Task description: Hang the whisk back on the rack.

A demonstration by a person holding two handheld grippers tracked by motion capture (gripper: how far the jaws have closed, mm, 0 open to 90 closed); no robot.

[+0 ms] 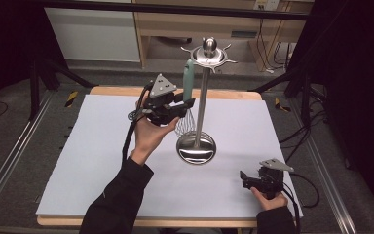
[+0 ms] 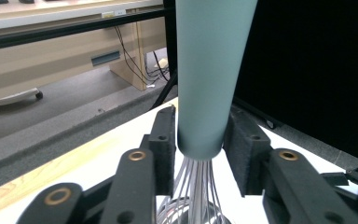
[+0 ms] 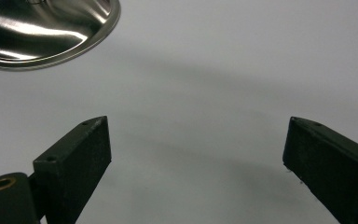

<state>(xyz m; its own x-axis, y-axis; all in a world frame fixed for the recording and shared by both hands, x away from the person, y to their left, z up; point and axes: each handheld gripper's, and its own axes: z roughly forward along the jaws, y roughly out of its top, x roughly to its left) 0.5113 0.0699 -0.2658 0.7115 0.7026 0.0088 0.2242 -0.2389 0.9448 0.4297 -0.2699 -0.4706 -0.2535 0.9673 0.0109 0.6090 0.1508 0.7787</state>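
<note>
A whisk with a pale teal handle (image 1: 189, 78) and wire loops (image 1: 185, 123) hangs upright from a hook of the steel utensil stand (image 1: 202, 105). My left gripper (image 1: 187, 105) reaches in from the left at the handle's lower end. In the left gripper view the handle (image 2: 205, 79) stands between the two pads (image 2: 164, 135), with a thin gap at each side, so the jaws are open around it. My right gripper (image 1: 246, 179) rests low over the white table near its front right corner. Its jaws stand wide apart with nothing between them (image 3: 196, 126).
The stand's round steel base (image 1: 196, 147) sits mid-table, and its edge shows in the right gripper view (image 3: 46, 32). A ring of hooks (image 1: 209, 56) crowns the pole. The white tabletop (image 1: 102, 161) has a wooden edge. A wooden cabinet (image 1: 214, 24) and cables lie beyond the table.
</note>
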